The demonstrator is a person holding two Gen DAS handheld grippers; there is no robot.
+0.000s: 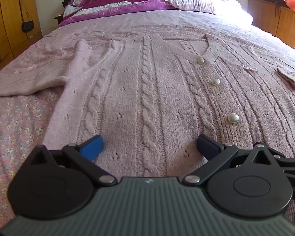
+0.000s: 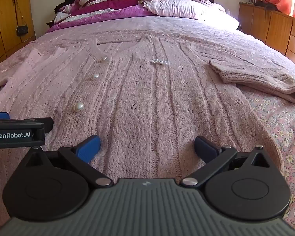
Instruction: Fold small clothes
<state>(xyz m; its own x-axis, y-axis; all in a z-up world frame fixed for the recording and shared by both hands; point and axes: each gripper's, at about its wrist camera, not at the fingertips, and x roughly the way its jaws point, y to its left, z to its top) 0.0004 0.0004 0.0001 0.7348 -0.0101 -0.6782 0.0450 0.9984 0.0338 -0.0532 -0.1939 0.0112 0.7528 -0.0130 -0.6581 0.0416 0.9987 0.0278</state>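
Currently, a pink cable-knit cardigan [image 1: 147,90] is lying flat and face-up on the bed [image 2: 281,122], buttoned along its pearl buttons [image 1: 216,82], hem nearest the cameras and collar toward the pillows [image 2: 173,5]. Spreading it this way is likely exposing both sides for folding inward. The sleeve [image 2: 255,80] on the right is already lying bent back on the body; the one [image 1: 29,78] on the left is stretching outward. Left tongs [image 1: 149,147] and right tongs [image 2: 147,147] are hovering side by side over the hem, tilted downward, jaws wide apart and gripping nothing, seemingly readying to pinch the lower edge.
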